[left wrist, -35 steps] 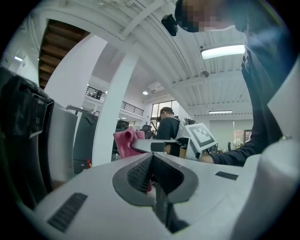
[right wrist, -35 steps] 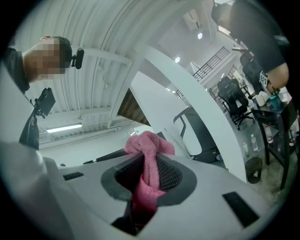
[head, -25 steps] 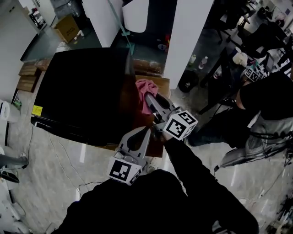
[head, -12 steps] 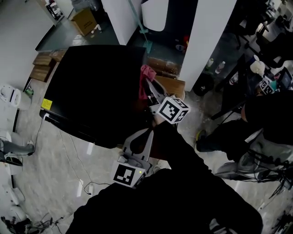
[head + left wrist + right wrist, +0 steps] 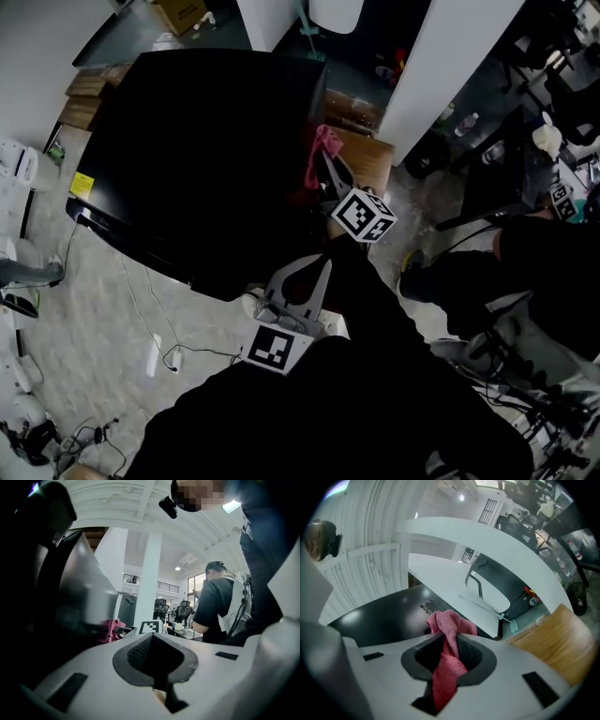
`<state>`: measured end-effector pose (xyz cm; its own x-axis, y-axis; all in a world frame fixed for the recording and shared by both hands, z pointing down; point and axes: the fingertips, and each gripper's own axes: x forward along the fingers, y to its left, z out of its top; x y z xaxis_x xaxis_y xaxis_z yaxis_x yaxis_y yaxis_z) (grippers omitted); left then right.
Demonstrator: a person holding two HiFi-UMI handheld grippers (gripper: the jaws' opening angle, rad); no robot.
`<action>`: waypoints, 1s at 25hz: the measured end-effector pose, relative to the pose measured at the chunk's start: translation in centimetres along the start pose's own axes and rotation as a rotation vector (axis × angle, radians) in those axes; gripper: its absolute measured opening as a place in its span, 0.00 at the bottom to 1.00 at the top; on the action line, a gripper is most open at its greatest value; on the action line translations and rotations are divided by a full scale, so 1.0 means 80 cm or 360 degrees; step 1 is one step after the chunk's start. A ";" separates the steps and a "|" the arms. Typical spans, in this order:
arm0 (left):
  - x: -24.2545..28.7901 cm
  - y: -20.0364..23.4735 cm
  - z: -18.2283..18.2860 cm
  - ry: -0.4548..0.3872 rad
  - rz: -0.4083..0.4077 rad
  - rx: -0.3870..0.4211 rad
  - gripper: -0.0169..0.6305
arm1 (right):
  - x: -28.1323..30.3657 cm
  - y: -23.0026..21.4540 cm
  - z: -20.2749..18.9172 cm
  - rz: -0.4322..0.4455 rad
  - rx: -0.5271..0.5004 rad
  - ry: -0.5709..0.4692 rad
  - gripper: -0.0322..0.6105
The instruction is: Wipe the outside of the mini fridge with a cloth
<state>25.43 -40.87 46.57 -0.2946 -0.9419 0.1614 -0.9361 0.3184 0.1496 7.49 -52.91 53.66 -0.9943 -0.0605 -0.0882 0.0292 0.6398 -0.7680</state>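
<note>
Around me the pale office floor is running under a low wooden worktop (image 5: 377, 156), and the black mini fridge (image 5: 197, 159) is standing on it, filling the left and middle of the head view.

My right tongs (image 5: 329, 171) are clamping the pink cloth (image 5: 325, 143), jaws closed on a fold that is bunching up above the tips and hanging down through them. In the right gripper view the cloth (image 5: 449, 620) is sitting just before the fridge's dark glossy wall (image 5: 384, 616), near a small patch of vent holes (image 5: 431, 605).

Over the last second the cloth has been travelling. It was hanging out over the bare wood to the right of the fridge, and now it is lying tight along the fridge's right side, further toward the far corner. I judge that I am running a stroke along that side wall, though I cannot tell how firmly the cloth is pressing.

My left tongs (image 5: 312, 269) are staying near my body, jaws together with nothing between them, taking no part.

The top and the left faces are looking untouched, so I am judging most of the wiping as still ahead.
</note>
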 end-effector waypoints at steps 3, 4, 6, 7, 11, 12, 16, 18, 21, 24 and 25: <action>0.001 0.006 -0.020 0.0035 0.0002 -0.0035 0.04 | 0.004 -0.037 -0.026 -0.0085 0.0037 0.0027 0.17; 0.001 0.009 -0.027 0.0047 0.0001 -0.0040 0.04 | 0.005 -0.048 -0.034 -0.0112 0.0044 0.0034 0.17; 0.000 0.010 -0.039 0.0073 -0.0004 -0.0039 0.04 | 0.006 -0.073 -0.050 -0.0170 0.0057 0.0046 0.17; -0.001 0.010 -0.044 0.0086 -0.0009 -0.0033 0.04 | 0.005 -0.085 -0.058 -0.0200 0.0068 0.0051 0.17; -0.003 0.011 -0.066 0.0139 -0.0006 -0.0035 0.04 | 0.003 -0.131 -0.088 -0.0323 0.0100 0.0071 0.17; -0.002 0.012 -0.071 0.0153 -0.0004 -0.0047 0.04 | 0.003 -0.141 -0.095 -0.0350 0.0105 0.0078 0.17; -0.001 0.004 -0.084 0.0191 -0.0064 -0.0073 0.04 | 0.001 -0.178 -0.124 -0.0449 0.0115 0.0105 0.17; -0.004 0.000 -0.086 0.0205 -0.0093 -0.0060 0.04 | -0.002 -0.195 -0.138 -0.0501 0.0125 0.0130 0.17; -0.014 0.000 -0.090 0.0222 -0.0091 -0.0062 0.04 | -0.005 -0.221 -0.159 -0.0601 0.0127 0.0189 0.17; -0.028 0.003 -0.097 0.0258 -0.0063 -0.0074 0.04 | -0.012 -0.244 -0.182 -0.0722 0.0133 0.0321 0.17; -0.033 0.004 -0.099 0.0268 -0.0057 -0.0075 0.04 | -0.016 -0.251 -0.188 -0.0759 0.0152 0.0364 0.17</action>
<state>27.45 -37.47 53.95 -0.2210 -0.9227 0.3159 -0.9341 0.2933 0.2033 6.64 -54.17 78.72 -0.8961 -0.1522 0.4169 -0.4327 0.5086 -0.7443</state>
